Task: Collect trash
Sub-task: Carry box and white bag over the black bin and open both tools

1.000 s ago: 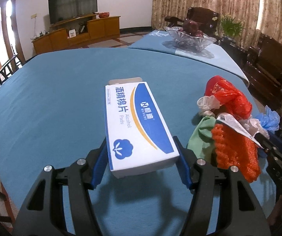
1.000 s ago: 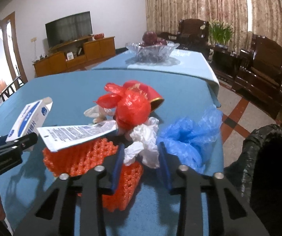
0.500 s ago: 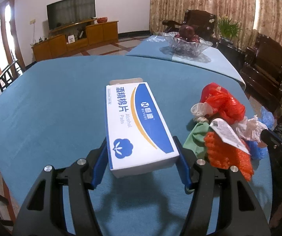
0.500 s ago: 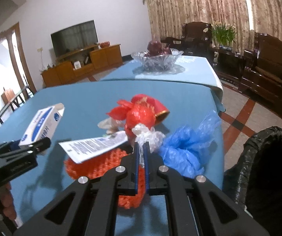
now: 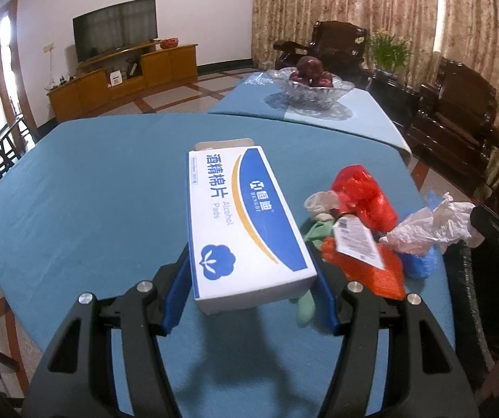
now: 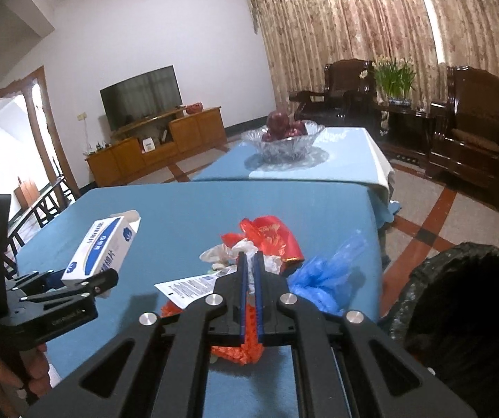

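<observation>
The left gripper [image 5: 249,299] is clamping the alcohol pads box [image 5: 242,223] above the blue table [image 5: 92,191]. The right gripper [image 6: 249,261] is pinching a white plastic wad [image 5: 434,223] lifted over the trash pile [image 5: 360,230], near the table's edge, beside the black bin [image 6: 465,306].

Both wrist views (close) share table [image 5: 85,188].
</observation>
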A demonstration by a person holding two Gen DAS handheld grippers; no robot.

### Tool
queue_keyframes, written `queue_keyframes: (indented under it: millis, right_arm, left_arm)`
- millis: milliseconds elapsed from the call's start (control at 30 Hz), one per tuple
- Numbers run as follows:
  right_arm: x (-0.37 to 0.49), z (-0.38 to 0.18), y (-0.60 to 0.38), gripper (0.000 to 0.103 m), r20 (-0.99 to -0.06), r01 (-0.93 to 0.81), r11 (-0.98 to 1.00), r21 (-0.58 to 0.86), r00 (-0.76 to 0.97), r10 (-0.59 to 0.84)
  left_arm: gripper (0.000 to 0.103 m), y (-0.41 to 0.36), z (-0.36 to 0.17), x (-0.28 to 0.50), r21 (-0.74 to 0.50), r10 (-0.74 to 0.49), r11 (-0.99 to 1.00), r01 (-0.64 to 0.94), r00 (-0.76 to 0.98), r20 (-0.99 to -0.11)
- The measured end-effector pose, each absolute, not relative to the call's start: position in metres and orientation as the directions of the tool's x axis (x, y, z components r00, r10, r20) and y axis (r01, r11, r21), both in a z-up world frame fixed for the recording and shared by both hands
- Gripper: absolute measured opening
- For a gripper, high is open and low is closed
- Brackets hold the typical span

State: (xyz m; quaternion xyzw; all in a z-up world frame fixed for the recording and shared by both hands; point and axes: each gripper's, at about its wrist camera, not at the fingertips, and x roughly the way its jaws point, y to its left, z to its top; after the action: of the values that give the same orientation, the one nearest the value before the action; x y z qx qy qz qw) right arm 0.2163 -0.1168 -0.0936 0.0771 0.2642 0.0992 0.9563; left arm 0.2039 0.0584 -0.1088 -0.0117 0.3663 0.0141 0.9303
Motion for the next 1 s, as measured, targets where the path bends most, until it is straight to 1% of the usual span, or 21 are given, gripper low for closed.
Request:
queue_keyframes:
  millis: [133,367,500,800,1000]
  right_arm:
    - [0.203,-0.085,-0.122,0.004,-0.479,-0.139,0.972,0.187,0.852,0.214]
    - [0.18,-0.065,-0.137,0.004,-0.433,-0.143,0.966,0.214,0.873,0.225]
    - [0.169,-0.054,-0.148,0.004,-0.417,-0.12,0.971,0.206,0.887,0.198]
    - [0.143,-0.043,-0.193,0.004,-0.422,-0.01,0.985,0.174,0.903,0.084]
    - [0.123,-0.04,-0.238,0.004,-0.428,0.092,0.986,0.139,0.904,-0.024]
  left_arm:
    - [0.059,0.048,-0.098,0.197,-0.013,-0.003,1.0,-0.007,0.743,-0.669]
    - [0.059,0.023,-0.082,0.182,-0.033,-0.063,0.998,0.054,0.76,-0.647]
    - [0.059,0.006,-0.077,0.176,-0.038,-0.093,0.995,0.089,0.763,-0.64]
    - [0.059,-0.055,-0.069,0.17,-0.056,-0.202,0.975,0.213,0.761,-0.617]
    - [0.059,-0.107,-0.073,0.172,-0.083,-0.29,0.949,0.304,0.74,-0.607]
